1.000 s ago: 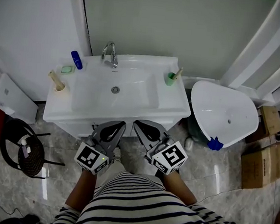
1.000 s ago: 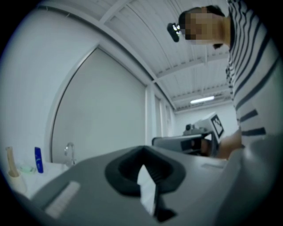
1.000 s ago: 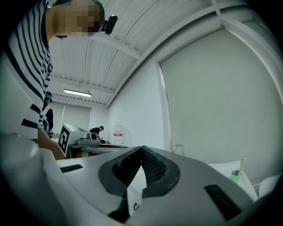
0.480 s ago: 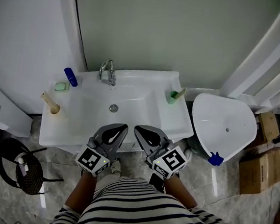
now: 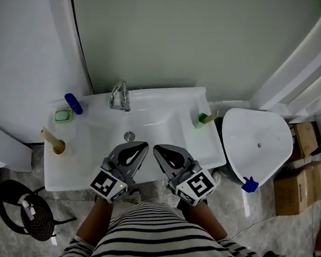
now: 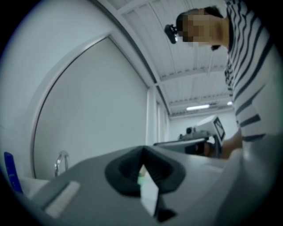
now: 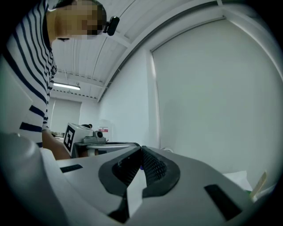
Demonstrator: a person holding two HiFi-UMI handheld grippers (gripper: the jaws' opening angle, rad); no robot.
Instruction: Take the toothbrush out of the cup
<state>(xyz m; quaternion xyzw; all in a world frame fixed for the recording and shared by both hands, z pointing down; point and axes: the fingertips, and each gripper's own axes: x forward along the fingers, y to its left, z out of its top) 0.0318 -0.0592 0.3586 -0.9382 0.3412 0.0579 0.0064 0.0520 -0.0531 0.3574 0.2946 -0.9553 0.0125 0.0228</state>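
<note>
Approach step: your L claw (image 5: 143,146) and R claw (image 5: 156,149) are both pinched shut and empty, at the sink (image 5: 164,93) front. Toothbrush (image 5: 210,118) sits in green cup (image 5: 200,121), sink's back-right corner. Next: open R claw, reach there.

Both forearms reach forward side by side, left gripper (image 5: 134,152) and right gripper (image 5: 162,154) with jaws together, empty

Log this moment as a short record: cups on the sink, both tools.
green cup: right rear of sink, toothbrush standing in it
tan cup: left front edge, tan handle leaning in it
left tool: shut, empty, over sink's front edge
right tool: shut, empty, beside the left tool
task state: toothbrush not yet taken out
</note>
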